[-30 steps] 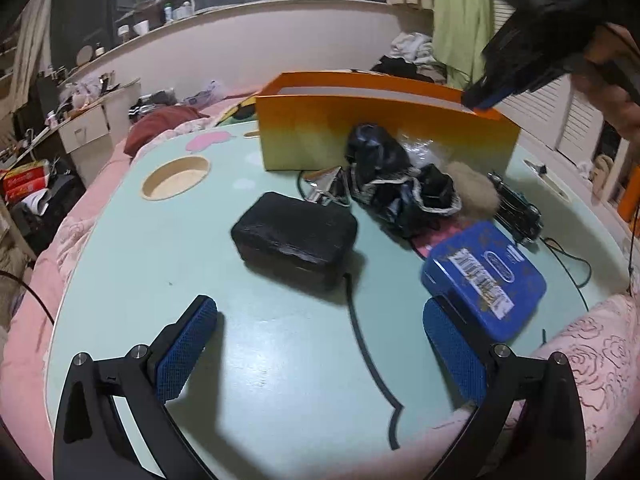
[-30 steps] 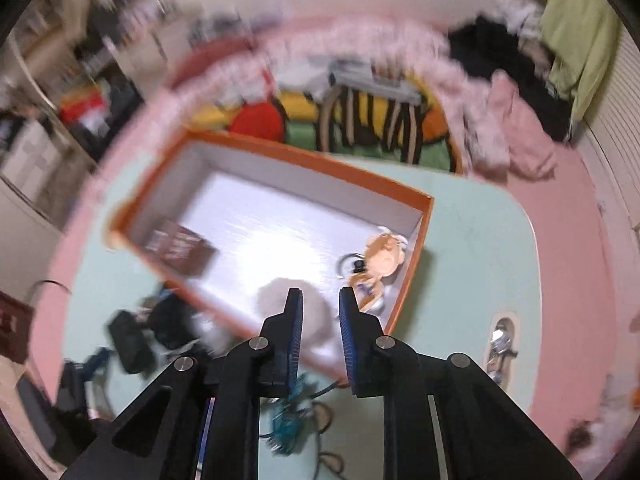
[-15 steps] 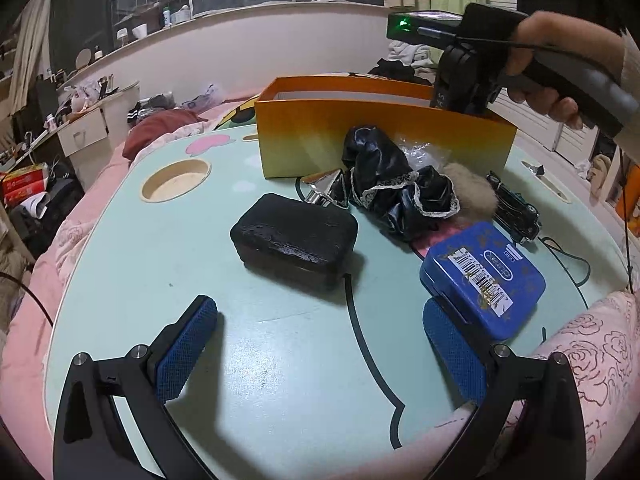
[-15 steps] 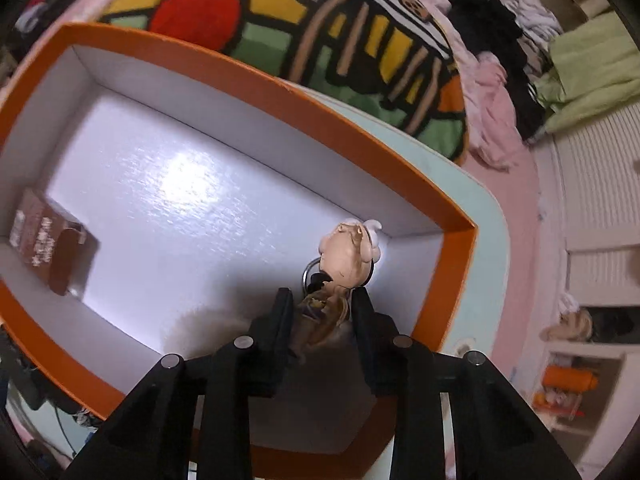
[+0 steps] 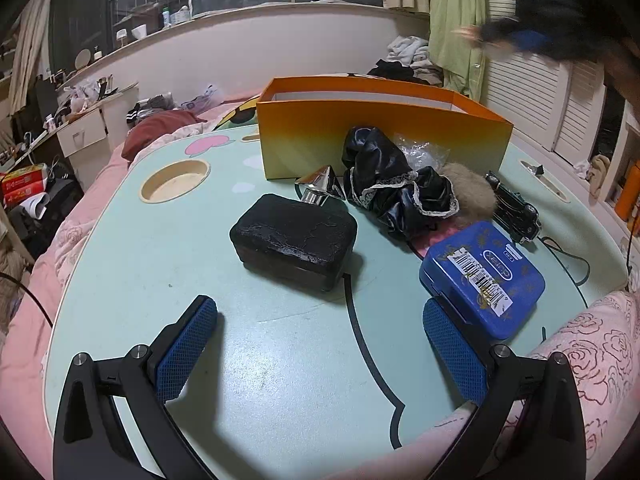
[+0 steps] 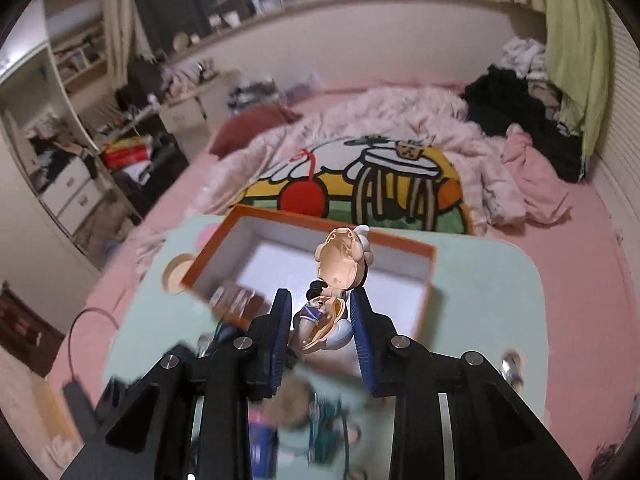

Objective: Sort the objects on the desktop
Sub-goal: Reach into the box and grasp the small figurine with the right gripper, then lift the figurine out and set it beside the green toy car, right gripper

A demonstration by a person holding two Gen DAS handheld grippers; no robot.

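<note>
My right gripper [image 6: 320, 322] is up above the counter [image 6: 488, 280], its blue fingers [image 6: 280, 332] closed on a small doll figure [image 6: 336, 280] whose pale head sticks out past the fingertips. Beneath it sits the orange box [image 6: 428, 276], open at the top with a white floor, and a brown packet [image 6: 236, 304] lies in the box's near left corner. The lower part of this view is blurred, so I can't make out the things under the gripper.

My left gripper [image 5: 320, 344] hangs low over the mint-green counter [image 5: 280, 380] with its fingers [image 5: 188, 344] spread wide and nothing between them. Ahead of it lies a black case [image 5: 294, 238], well apart from the pads. To the right a blue tin [image 5: 482, 278] with a barcode sticker rests just beside the right finger. Behind the case I see a silver-capped bottle [image 5: 318, 184], a heap of black lace-trimmed cloth [image 5: 396, 188], a tan fur ball [image 5: 470, 192] touching the cloth, and a black toy car [image 5: 514, 210]. The orange box [image 5: 380, 140] stands at the back of this cluster, the cloth leaning against its front wall. A round cup recess [image 5: 174, 180] is sunk into the counter at the left.
</note>
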